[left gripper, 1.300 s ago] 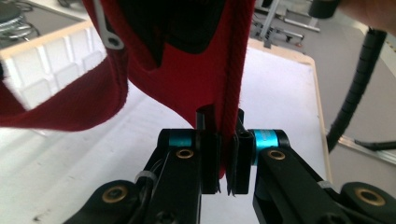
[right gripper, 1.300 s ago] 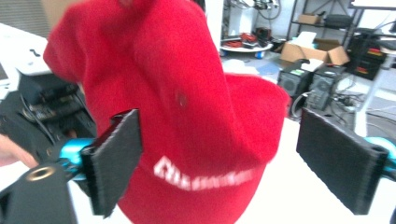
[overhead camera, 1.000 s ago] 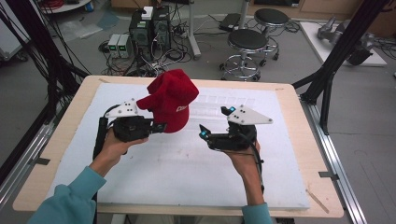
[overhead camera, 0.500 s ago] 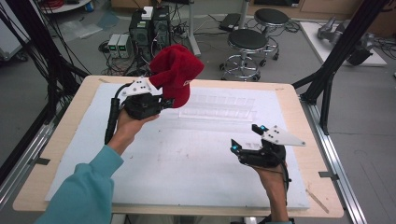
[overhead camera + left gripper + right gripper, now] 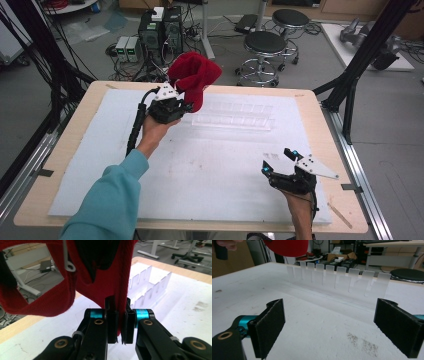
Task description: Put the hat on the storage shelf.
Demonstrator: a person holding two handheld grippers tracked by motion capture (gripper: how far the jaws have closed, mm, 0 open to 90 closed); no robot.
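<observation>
A: What is the left gripper (image 5: 186, 106) doing with the red cap (image 5: 194, 79)?

B: It is holding the cap up in the air over the bench's (image 5: 80, 125) far edge, toward the far-left corner. In the left gripper view its fingers (image 5: 112, 323) are pinching together on a thin fold of the red fabric (image 5: 120, 290).

A: How is the cap likely to handle?

B: Judging by the way it is slumping and folding, it is soft and light, with a woven cloth that should not slip much. The rest is dangling loose from that pinch, so it is going to swing. A hold on the rim edge, as now, looks sensible.

A: Which way is it pointing?

B: It is bunched, so I cannot tell the brim's direction. Its long axis is running roughly upright, rising from the fingers.

A: And the right gripper (image 5: 280, 167)?

B: It is sitting low near the bench's near-right corner, fingers (image 5: 270, 326) wide apart and holding nothing, facing the clear slotted rack (image 5: 342, 277) on the far side.
</observation>
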